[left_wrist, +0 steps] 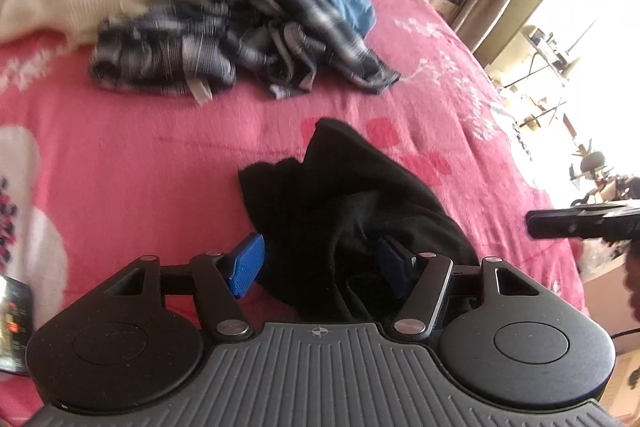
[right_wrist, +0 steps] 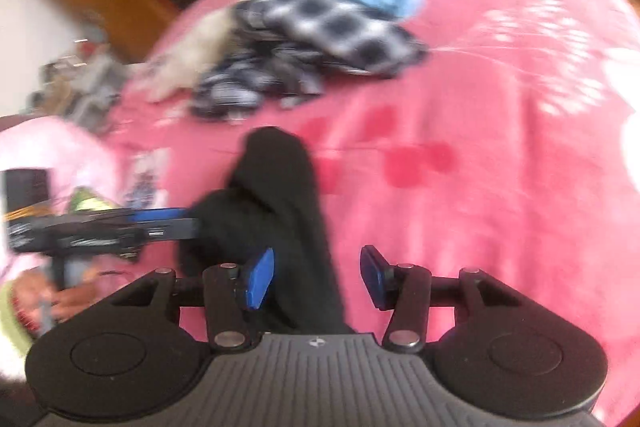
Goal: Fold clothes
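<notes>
Garment: I see the crumpled black cloth [left_wrist: 352,203] lying on the pink fleece blanket [left_wrist: 160,155], bunched between my fingers.
Left gripper [left_wrist: 320,267]: spread, cloth between; grip unclear.
Right gripper [right_wrist: 318,277]: spread, not pinching; cloth toward eleven o'clock.

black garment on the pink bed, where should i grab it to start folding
Take the black garment by its far tip, which lies flat and single on the pink blanket, coming down from above. Nearer the left gripper it is bunched into thick folds, a poor hold. A guess; blur hides its edges.
</notes>
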